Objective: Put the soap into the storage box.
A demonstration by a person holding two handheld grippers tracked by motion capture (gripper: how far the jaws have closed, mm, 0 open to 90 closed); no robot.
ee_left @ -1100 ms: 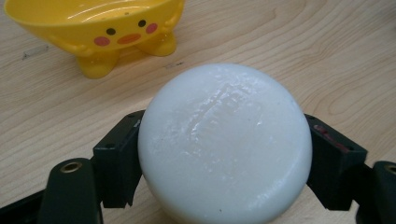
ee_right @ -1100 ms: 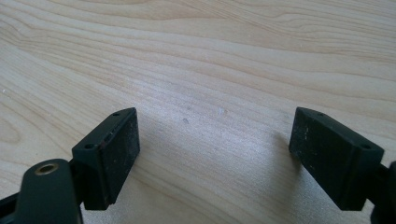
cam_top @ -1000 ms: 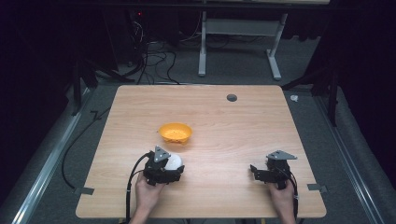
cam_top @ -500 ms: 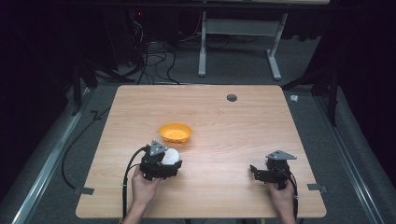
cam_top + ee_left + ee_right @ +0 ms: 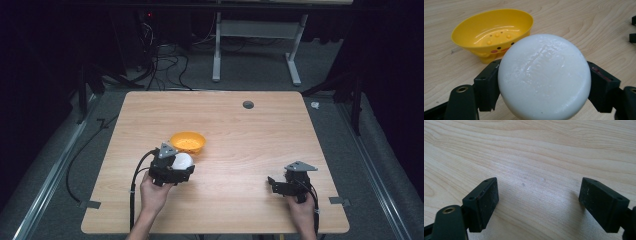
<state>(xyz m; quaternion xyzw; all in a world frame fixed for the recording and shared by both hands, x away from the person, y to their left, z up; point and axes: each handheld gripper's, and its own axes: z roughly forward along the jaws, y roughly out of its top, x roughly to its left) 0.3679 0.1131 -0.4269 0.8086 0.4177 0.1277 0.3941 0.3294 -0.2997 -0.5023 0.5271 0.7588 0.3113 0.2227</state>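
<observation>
A round white soap bar (image 5: 544,77) sits clamped between the jaws of my left gripper (image 5: 181,167), held just above the table. In the high view the white soap bar (image 5: 182,160) hangs close to the near rim of a yellow soap dish (image 5: 188,142). The left gripper view shows the yellow soap dish (image 5: 494,32) just beyond the soap, empty, with small bumps inside and a duck face on its side. My right gripper (image 5: 274,184) rests low over bare wood at the near right, its jaws wide apart around nothing (image 5: 537,200).
The wooden table (image 5: 250,135) has a dark cable hole (image 5: 248,104) near its far edge. A black cable (image 5: 134,185) trails from the left gripper toward the near edge. Cables and a white desk frame (image 5: 255,45) lie on the floor beyond the table.
My left gripper has carried the soap bar away from the near edge, closer to the yellow dish. The right gripper has stayed where it was.
</observation>
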